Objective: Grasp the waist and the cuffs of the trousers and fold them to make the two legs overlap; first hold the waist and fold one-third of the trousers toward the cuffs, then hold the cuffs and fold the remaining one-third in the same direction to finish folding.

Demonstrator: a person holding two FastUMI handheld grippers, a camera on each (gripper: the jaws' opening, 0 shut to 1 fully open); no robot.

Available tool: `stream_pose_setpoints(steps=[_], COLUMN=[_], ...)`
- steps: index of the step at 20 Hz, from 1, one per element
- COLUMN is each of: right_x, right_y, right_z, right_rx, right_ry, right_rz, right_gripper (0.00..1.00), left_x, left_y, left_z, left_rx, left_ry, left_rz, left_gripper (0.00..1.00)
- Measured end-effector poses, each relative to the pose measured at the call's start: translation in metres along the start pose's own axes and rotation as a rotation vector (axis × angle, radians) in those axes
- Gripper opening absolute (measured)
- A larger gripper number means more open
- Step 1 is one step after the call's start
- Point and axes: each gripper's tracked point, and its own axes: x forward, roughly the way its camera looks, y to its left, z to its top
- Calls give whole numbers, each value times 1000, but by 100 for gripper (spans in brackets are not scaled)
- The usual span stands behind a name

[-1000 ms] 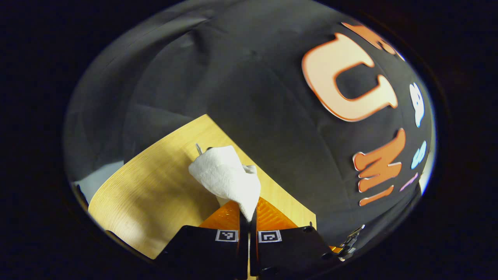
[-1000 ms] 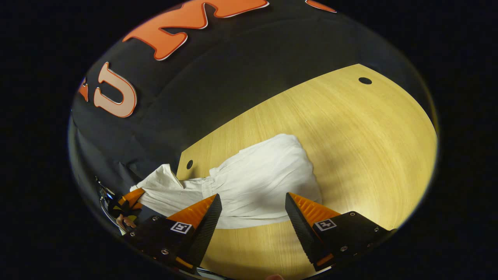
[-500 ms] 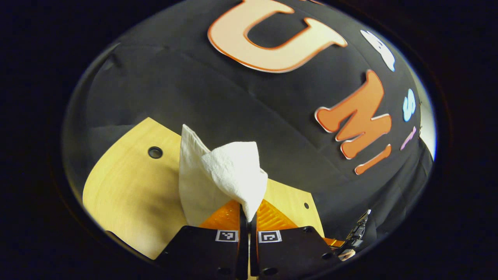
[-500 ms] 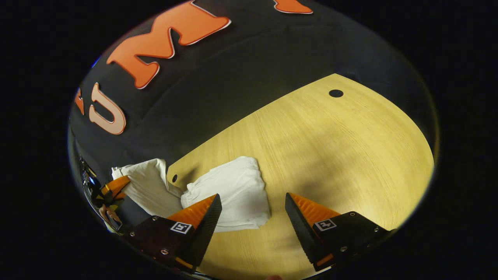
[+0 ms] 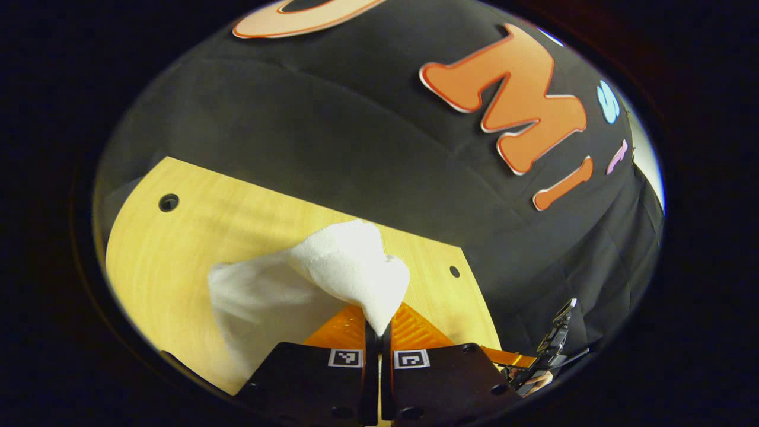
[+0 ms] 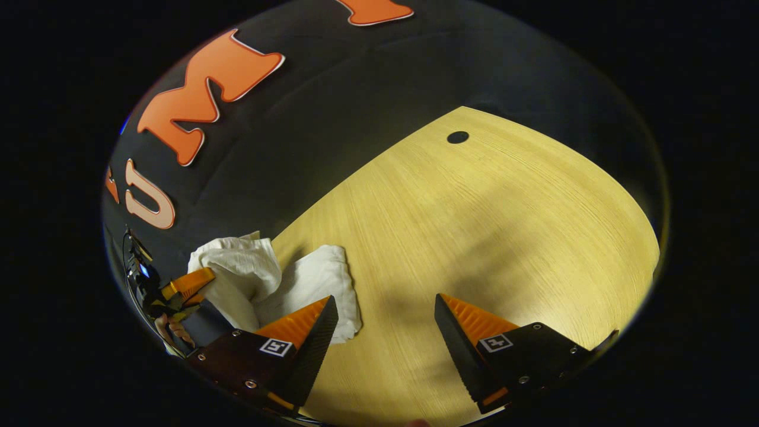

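White trousers [image 5: 332, 267] hang bunched from my left gripper [image 5: 378, 326], whose two fingers are shut on a fold of the cloth; the rest trails blurred down to the left over the wooden table [image 5: 178, 249]. In the right gripper view the same trousers [image 6: 308, 279] lie crumpled at the table's left edge, with one end lifted by the left gripper [image 6: 187, 284] at far left. My right gripper [image 6: 385, 323] is open above the table, nothing between its fingers, its left finger just over the cloth's near edge.
The wooden table [image 6: 504, 237] stretches wide and bare to the right, with a round hole [image 6: 457, 137] near its far corner. Two more holes [image 5: 168, 202] [image 5: 454, 271] mark the table's back edge. The black booth wall rises right behind.
The left gripper has swung with the trousers held, so the cloth now trails to the left. In the right gripper view the trousers have bunched smaller and shifted further left.
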Motion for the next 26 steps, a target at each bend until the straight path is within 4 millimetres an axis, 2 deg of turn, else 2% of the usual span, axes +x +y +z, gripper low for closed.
stream_pose_setpoints(steps=[3, 5, 8, 9, 13, 14, 15, 16, 18, 19, 20, 21, 22, 24, 26], right_x=[-5, -8, -9, -10, -13, -13, -14, -15, -16, -20, -22, -24, -27, -36, -43], right_y=[-17, -22, -28, -29, -29, -30, -29, -26, -18, -12, -1, 11, 22, 51, 79], right_z=[-5, -7, -8, -7, -8, -9, -9, -9, -3, 2, 9, 16, 23, 35, 44], right_rx=[25, 29, 21, 18, 7, -2, -18, -40, -94, -122, -152, -183, -214, -278, -334], right_ry=[8, 13, 7, 6, 8, 7, 5, 1, -16, -31, -51, -75, -99, -153, -204], right_rz=[-11, -17, -29, -30, -29, -33, -38, -43, -43, -40, -35, -25, -13, 14, 43], right_gripper=[98, 98, 99, 99, 98, 98, 99, 99, 98, 98, 98, 99, 99, 98, 98], left_x=[25, 34, 45, 50, 49, 48, 44, 39, 26, 15, 5, -6, -19, -44, -72], left_y=[-16, -21, -28, -30, -50, -48, -46, -45, -42, -37, -31, -24, -18, -4, 18], left_z=[-39, -60, -84, -92, -115, -114, -112, -110, -104, -98, -87, -76, -64, -44, -25], left_rx=[30, 49, 72, 73, 91, 100, 113, 117, 122, 128, 135, 142, 146, 153, 177], left_ry=[84, 151, 217, 229, 262, 259, 248, 234, 196, 170, 134, 93, 50, -32, -106], left_rz=[20, 30, 20, 20, 13, 23, 39, 43, 56, 71, 91, 113, 135, 178, 237], left_gripper=[5, 5, 7, 12, 93, 93, 99, 100, 100, 96, 100, 96, 99, 99, 99])
